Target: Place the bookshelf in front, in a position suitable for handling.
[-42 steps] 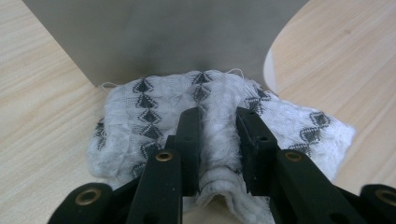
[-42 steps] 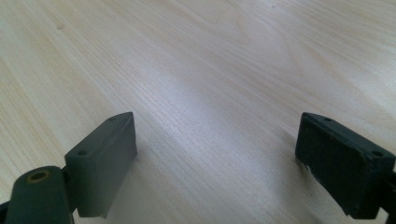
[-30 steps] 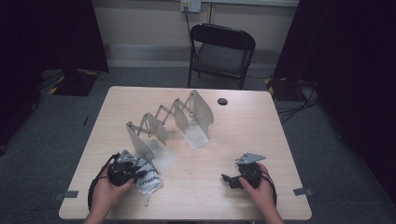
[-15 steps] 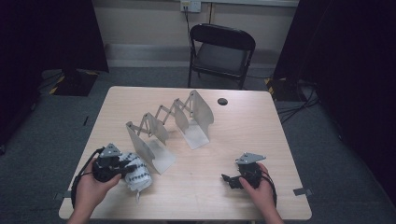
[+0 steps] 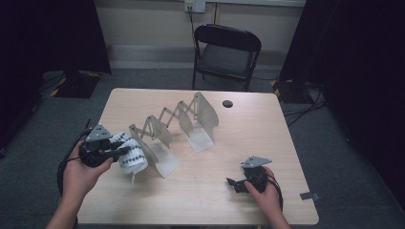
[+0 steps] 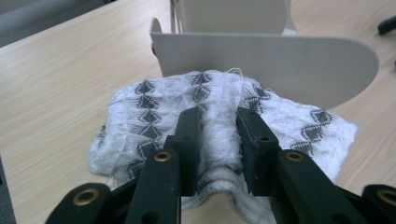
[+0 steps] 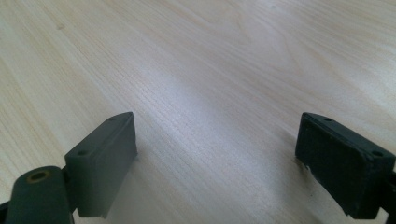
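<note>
Left gripper (image 5: 125, 151) clamped on white patterned cloth (image 5: 131, 157), held just above table (image 5: 267, 124), beside near end plate (image 5: 160, 155) of folding rack (image 5: 174, 126). Rack lies straight ahead of the left gripper's jaws; its long axis runs diagonally away toward far right. Left hand far nearer rack. Right gripper (image 5: 235, 184) jaws apart, empty, resting near front edge, well apart. Count: one cloth, one rack, two grippers.
</note>
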